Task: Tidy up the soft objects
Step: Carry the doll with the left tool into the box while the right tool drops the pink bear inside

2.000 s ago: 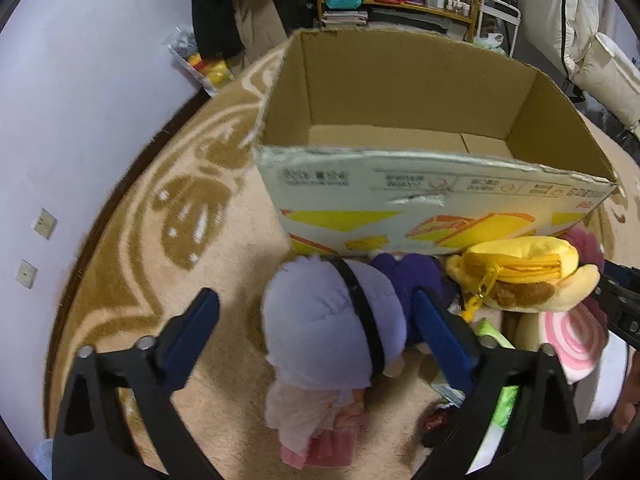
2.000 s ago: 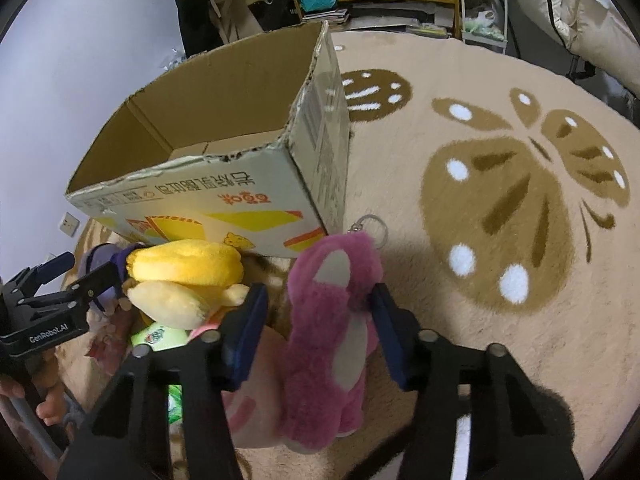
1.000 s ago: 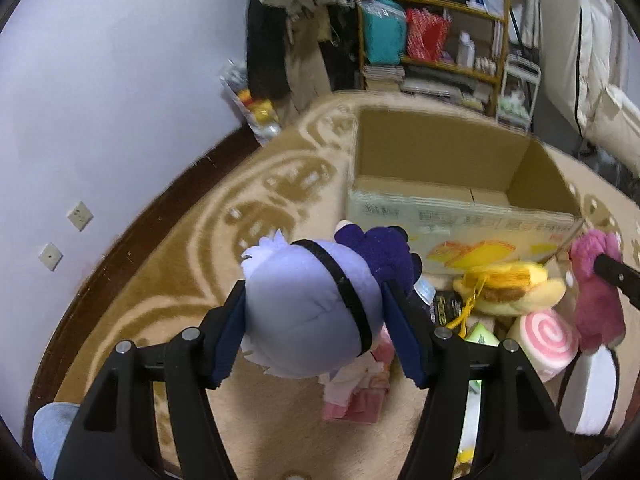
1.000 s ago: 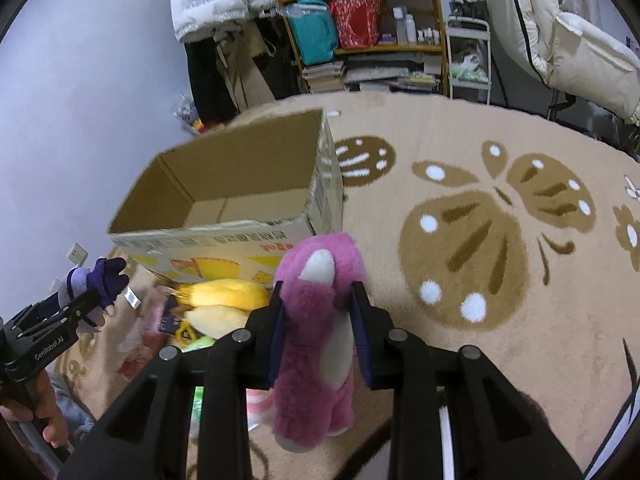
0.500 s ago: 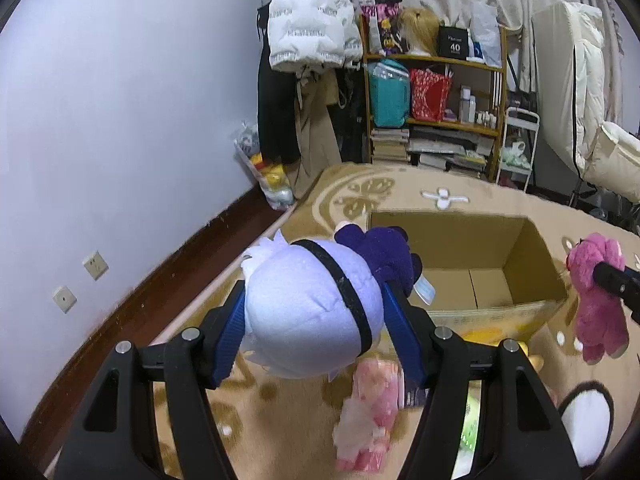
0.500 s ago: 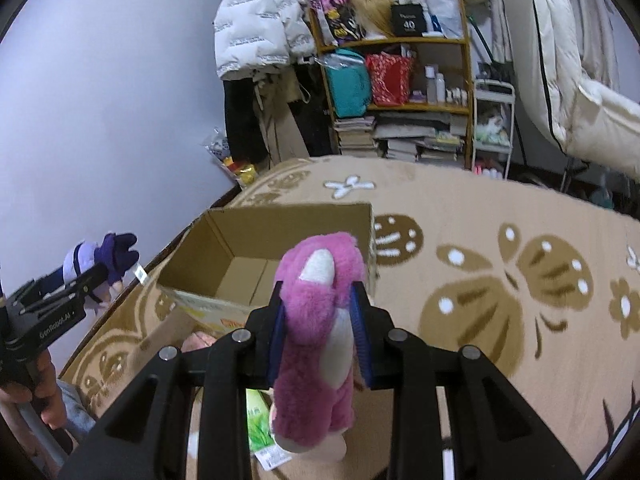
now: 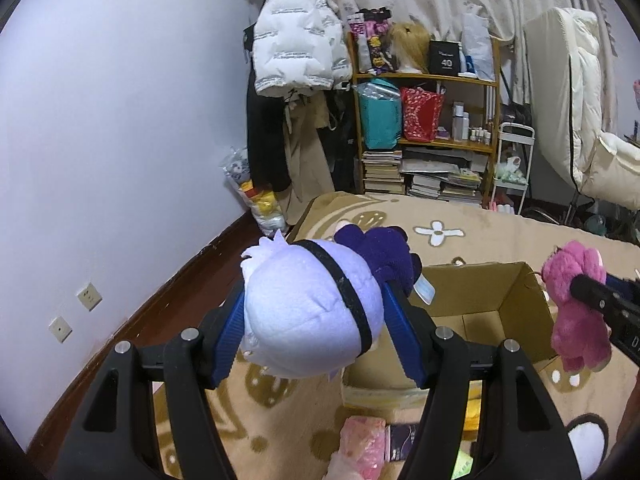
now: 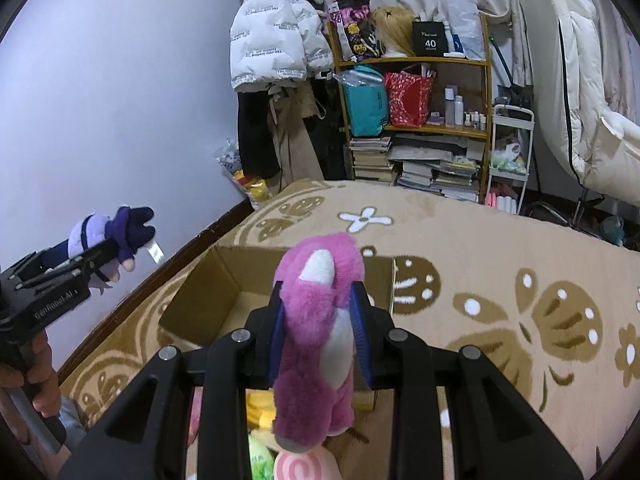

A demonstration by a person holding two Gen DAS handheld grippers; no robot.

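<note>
A tan patterned carpet fills a cluttered bedroom, with an open cardboard box lying below and ahead of both grippers, its visible floor bare. The left gripper is clamped on a lavender plush doll and the right gripper on a pink plush bear, both held in the air above the box's near edge. So 2 toys are lifted but not yet boxed, and a yellow plush, a pink swirl cushion and other soft items under the grippers remain.

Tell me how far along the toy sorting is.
Nothing shows inside the cardboard box yet. In hand: left gripper clamps the lavender plush, right gripper the pink bear, both above it. Left on the rug: yellow plush and swirl cushion.
</note>
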